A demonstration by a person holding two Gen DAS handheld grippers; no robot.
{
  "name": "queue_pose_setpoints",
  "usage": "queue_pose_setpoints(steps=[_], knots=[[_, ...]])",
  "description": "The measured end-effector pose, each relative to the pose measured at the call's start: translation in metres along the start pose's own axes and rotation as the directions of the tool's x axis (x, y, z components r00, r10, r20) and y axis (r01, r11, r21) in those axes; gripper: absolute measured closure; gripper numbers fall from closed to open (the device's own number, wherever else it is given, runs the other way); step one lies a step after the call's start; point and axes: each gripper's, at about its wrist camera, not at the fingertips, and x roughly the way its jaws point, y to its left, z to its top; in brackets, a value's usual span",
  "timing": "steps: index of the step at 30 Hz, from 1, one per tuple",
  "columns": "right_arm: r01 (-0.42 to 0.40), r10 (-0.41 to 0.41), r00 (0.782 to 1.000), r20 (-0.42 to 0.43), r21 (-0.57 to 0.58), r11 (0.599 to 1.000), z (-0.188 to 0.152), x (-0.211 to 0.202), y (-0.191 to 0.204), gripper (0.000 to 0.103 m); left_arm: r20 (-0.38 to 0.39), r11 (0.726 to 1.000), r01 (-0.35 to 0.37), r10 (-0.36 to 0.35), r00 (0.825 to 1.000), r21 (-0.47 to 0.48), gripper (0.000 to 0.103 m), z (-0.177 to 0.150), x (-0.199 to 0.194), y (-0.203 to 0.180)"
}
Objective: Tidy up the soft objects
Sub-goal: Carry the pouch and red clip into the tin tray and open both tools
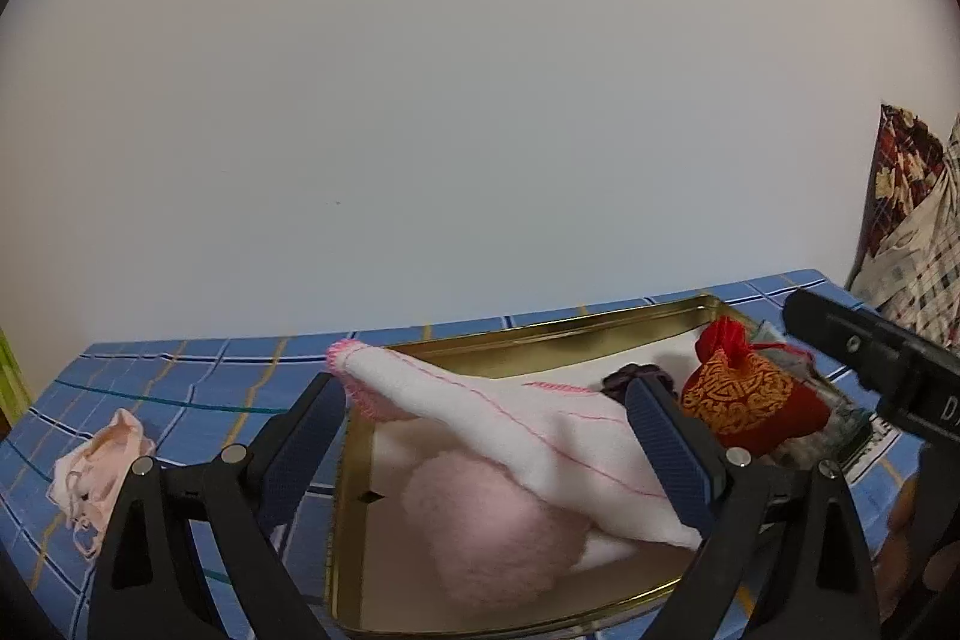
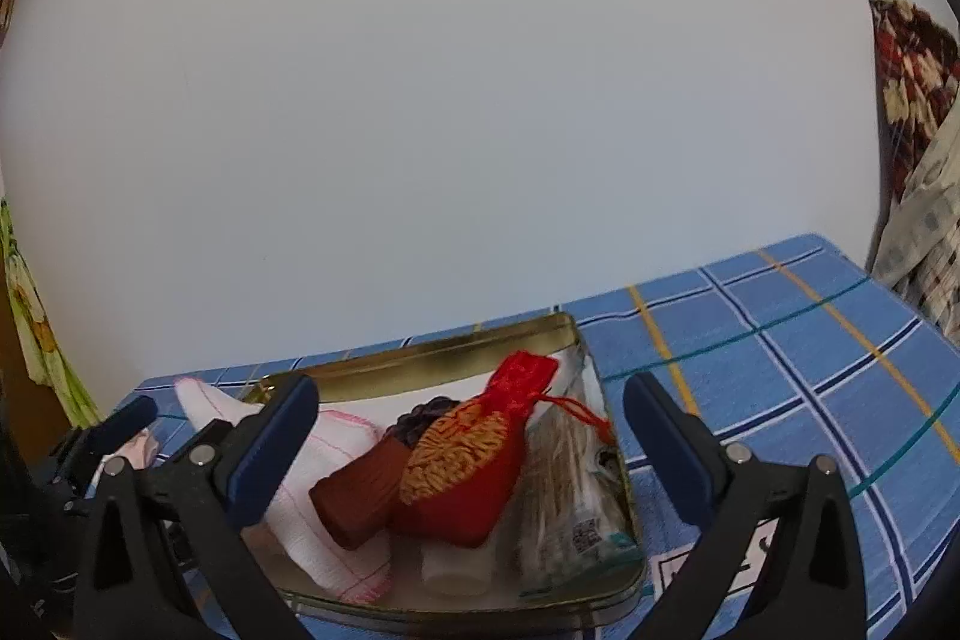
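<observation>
A gold tin (image 1: pixel 540 340) sits on the blue checked tablecloth. In it lie a white cloth with pink stitching (image 1: pixel 510 424), a pink fluffy piece (image 1: pixel 498 532), a dark scrunchie (image 1: pixel 624 376) and a red and gold pouch (image 1: pixel 744 400). My left gripper (image 1: pixel 486 388) stands open over the tin, the white cloth loose between its jaws. My right gripper (image 2: pixel 471 388) is open too, just in front of the red pouch (image 2: pixel 468 466), a brown roll (image 2: pixel 366 496) and a clear packet (image 2: pixel 564 484); its pads touch nothing.
A small pink fabric piece (image 1: pixel 102 466) lies on the tablecloth (image 2: pixel 780 370) left of the tin. A plain wall rises right behind the table. Patterned fabric (image 2: pixel 912 100) hangs at the right, green floral fabric (image 2: pixel 30 316) at the left.
</observation>
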Motion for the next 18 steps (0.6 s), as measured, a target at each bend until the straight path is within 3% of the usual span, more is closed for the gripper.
queue_pose_setpoints(steps=[4, 7, 11, 18], knots=[[0.077, -0.071, 0.991, 0.113, -0.047, 0.996, -0.002, -0.017, 0.006, 0.0, 0.005, 0.999, -0.032, 0.032, 0.999, 0.026, 0.007, -0.003, 0.002, 0.002], [0.128, -0.106, 0.965, 0.24, -0.077, 0.989, -0.004, -0.034, 0.012, 0.0, 0.021, 0.998, -0.047, 0.046, 0.999, 0.034, 0.007, -0.005, 0.0, 0.003], [0.173, -0.143, 0.937, 0.32, -0.066, 0.983, -0.007, -0.047, 0.016, 0.0, 0.058, 0.995, -0.087, 0.085, 0.995, 0.042, 0.007, -0.007, -0.003, 0.006], [0.257, -0.199, 0.893, 0.403, -0.095, 0.962, -0.01, -0.072, 0.03, 0.0, 0.079, 0.996, -0.089, 0.087, 0.993, 0.029, 0.007, -0.016, -0.009, 0.013]])
